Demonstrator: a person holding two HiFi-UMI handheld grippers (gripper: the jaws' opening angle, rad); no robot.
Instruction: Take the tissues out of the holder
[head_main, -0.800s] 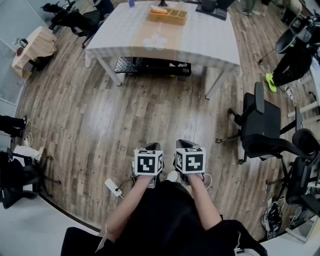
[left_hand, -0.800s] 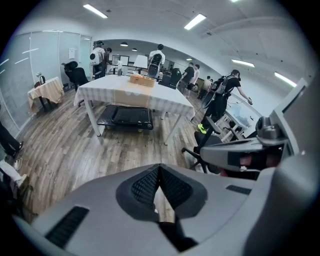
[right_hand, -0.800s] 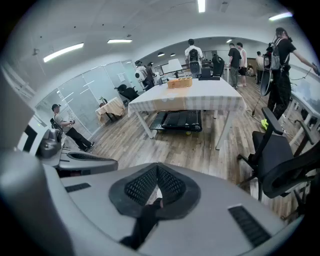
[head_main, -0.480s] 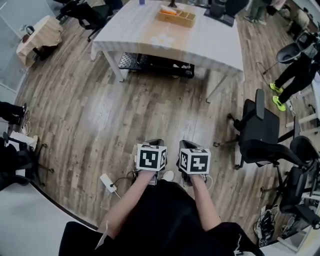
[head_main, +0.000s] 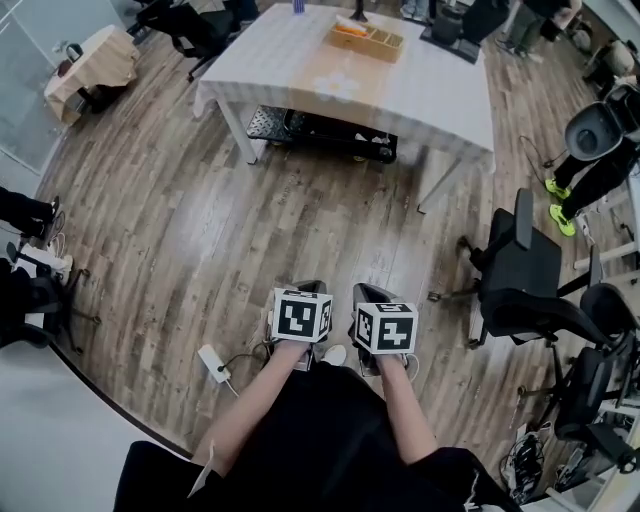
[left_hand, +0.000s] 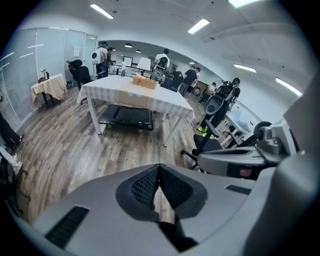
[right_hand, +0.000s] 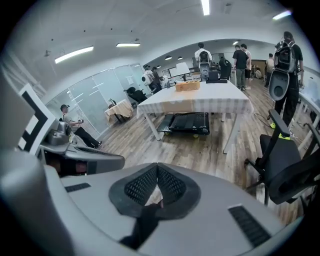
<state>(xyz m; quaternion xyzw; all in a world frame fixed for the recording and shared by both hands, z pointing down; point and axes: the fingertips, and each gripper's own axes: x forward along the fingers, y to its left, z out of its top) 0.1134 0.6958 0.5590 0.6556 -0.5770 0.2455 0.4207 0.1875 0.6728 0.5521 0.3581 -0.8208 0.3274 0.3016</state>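
Observation:
A wooden holder (head_main: 366, 38) stands at the far side of a white-clothed table (head_main: 400, 95), well ahead of me across the wooden floor. Something orange lies in it; I cannot make out tissues at this distance. The holder (left_hand: 144, 82) shows small in the left gripper view, and again as a small holder (right_hand: 187, 86) in the right gripper view. My left gripper (head_main: 303, 291) and right gripper (head_main: 372, 293) are held side by side close to my body, far from the table. Both the left gripper (left_hand: 159, 167) and the right gripper (right_hand: 157, 166) are shut with nothing between their pads.
A black cart (head_main: 320, 130) sits under the table. Black office chairs (head_main: 525, 270) stand to the right. A white power strip (head_main: 213, 363) with a cable lies on the floor near my left. A small cloth-covered table (head_main: 95, 62) is at far left. People stand beyond the table.
The table has slid a little down and right in the head view, and looks slightly nearer. Both grippers have stayed side by side and shut.

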